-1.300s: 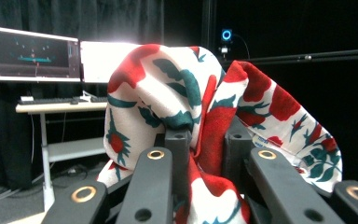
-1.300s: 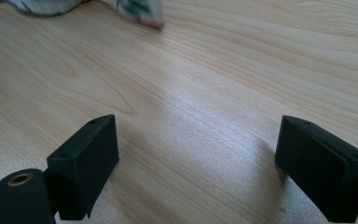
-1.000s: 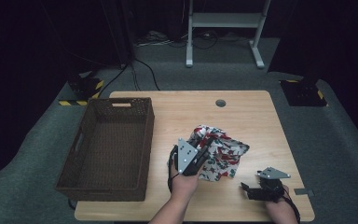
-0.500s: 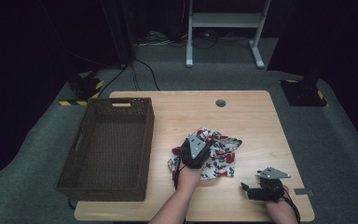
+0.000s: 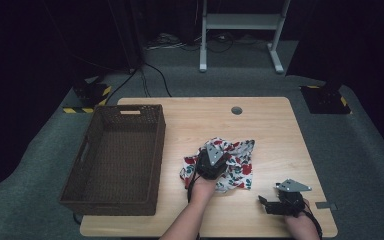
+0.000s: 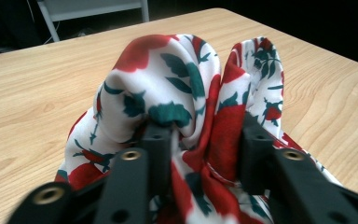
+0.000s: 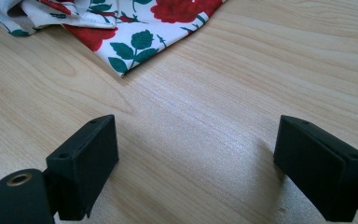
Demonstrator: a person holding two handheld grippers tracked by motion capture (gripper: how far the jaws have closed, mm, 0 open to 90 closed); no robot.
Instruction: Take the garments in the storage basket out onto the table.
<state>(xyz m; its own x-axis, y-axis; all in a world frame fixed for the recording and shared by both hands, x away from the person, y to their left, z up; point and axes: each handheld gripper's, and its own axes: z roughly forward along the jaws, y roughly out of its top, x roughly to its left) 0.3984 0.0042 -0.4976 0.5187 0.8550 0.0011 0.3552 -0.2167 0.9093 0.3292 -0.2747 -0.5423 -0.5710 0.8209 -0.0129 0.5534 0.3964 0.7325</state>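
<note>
A white cloth with red roses and green leaves lies bunched on the wooden table, just right of centre. My left gripper sits low over the cloth's left part. In the left gripper view a raised fold of the cloth stands between the parted jaws of the left gripper. Those jaws have just been opening, and the fold sits loosely in the gap. My right gripper rests near the front right edge, open and holding nothing. A corner of the cloth lies ahead of it.
A dark woven basket stands on the left part of the table, nothing in it. A small round hole is near the table's far edge. Beyond the table stands a white frame on the grey floor.
My left hand has come down and slightly right with the cloth, which has sunk from a lifted spread into a lower bunch on the table. The right hand has not moved.
</note>
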